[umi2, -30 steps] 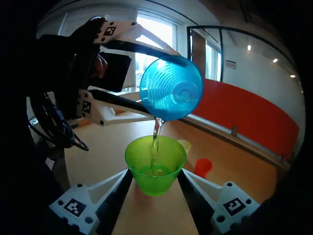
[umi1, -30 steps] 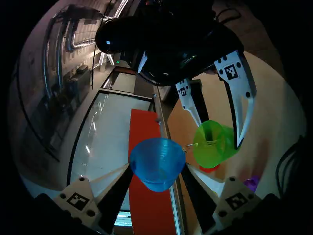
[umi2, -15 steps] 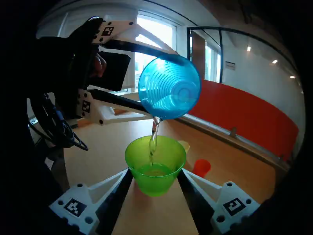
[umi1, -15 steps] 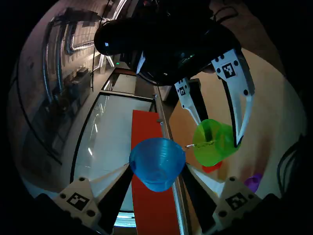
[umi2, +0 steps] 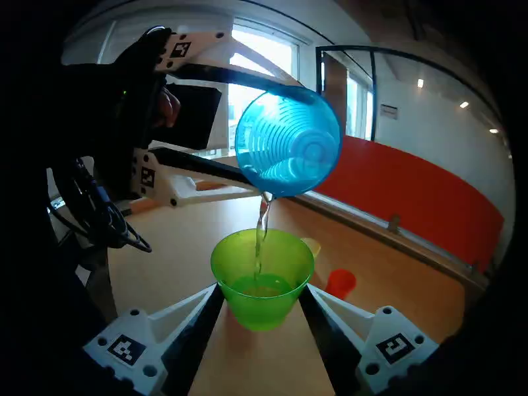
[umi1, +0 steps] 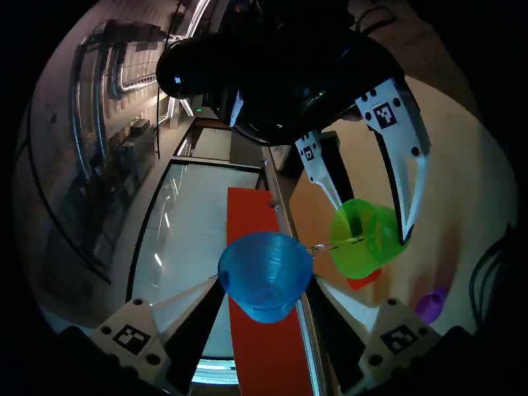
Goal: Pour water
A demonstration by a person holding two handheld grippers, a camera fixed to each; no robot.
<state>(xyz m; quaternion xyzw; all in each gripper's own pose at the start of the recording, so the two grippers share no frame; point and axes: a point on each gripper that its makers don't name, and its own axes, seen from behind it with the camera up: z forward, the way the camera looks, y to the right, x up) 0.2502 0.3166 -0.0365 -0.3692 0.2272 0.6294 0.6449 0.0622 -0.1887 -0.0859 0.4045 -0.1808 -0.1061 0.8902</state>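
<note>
There, blue cup (umi1: pixel 265 270) within left gripper (umi1: pixel 265 282).

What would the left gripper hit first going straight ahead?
Beyond the blue cup it holds, probably the far red wall panel; the green cup lies off that line, though depth is unclear.

Red cup (umi2: pixel 341 282), yellow cup (umi2: pixel 313 245) close together on wooden table (umi2: pixel 178 244); purple cup (umi1: pixel 430 305); red wall panel (umi2: pixel 422 191); window (umi2: pixel 264 49).

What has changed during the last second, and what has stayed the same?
The blue cup has tipped slightly further in the left claw; nothing was grasped or released. Water still streams into the green cup, which the right claw keeps holding upright beneath it.
</note>
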